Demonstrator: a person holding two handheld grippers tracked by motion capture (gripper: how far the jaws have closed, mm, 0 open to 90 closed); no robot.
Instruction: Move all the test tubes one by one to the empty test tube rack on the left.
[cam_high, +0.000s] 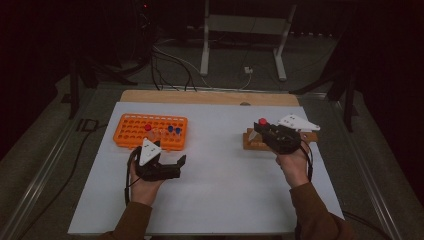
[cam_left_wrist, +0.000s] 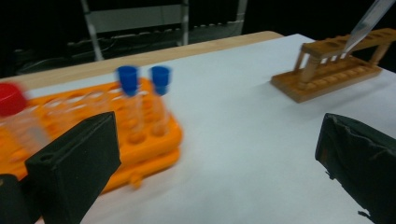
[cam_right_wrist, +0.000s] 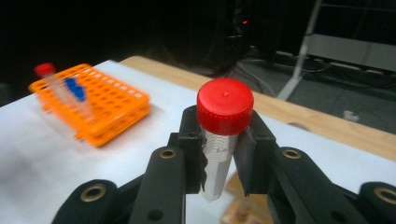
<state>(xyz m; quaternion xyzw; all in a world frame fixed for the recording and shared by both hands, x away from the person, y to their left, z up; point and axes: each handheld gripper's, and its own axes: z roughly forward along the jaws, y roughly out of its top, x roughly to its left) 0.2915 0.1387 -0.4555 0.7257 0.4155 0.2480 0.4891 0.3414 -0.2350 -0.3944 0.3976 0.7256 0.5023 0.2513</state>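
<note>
Clear red-capped tube (cam_right_wrist: 219, 140) pinched in right tongs (cam_right_wrist: 219, 158); left tongs (cam_left_wrist: 210, 158) spread, empty

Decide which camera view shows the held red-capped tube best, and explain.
The right gripper view: the tube stands sharp and close in the right gripper. The high view gives just its tiny red cap; the left gripper view catches a blurred sliver.

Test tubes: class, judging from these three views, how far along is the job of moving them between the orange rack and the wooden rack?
Done: nothing clearly; the wooden rack looks empty. In hand: the right gripper is shut on a red-capped tube above that rack. Left: one red-capped tube and two blue-capped tubes stand in the orange rack, beside the open left gripper.
</note>
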